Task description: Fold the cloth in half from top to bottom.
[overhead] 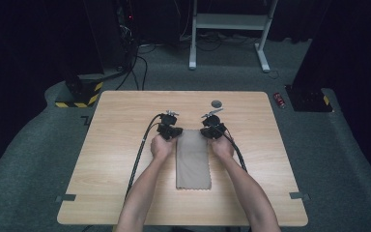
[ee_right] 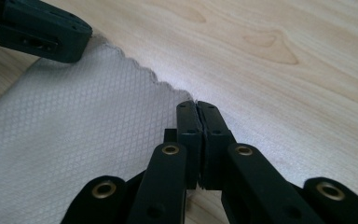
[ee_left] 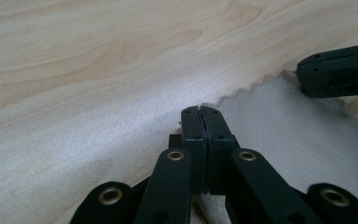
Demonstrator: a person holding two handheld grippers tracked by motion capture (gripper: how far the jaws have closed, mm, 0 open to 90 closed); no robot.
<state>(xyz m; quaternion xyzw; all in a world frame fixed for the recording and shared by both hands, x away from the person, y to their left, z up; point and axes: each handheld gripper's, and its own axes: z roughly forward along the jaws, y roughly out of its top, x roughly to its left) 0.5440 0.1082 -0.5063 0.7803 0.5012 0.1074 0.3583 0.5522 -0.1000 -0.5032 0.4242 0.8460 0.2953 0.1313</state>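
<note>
While both hands rest on the table (overhead: 125, 116), high view: grey cloth (overhead: 192, 162) lies lengthwise at centre, left gripper (overhead: 170, 131) and right gripper (overhead: 212, 131) at its far corners. Left gripper view: jaws pinched together on the cloth's corner. Right gripper view: jaws likewise clamped on the other corner.

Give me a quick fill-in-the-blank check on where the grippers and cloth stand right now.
1. The grey diamond-weave cloth lies on the light ____ table.
2. The left gripper has its jaws ____ at the cloth's far corner.
3. The right gripper sits at the cloth's other far ____.

Missing words: wooden; shut; corner
</note>
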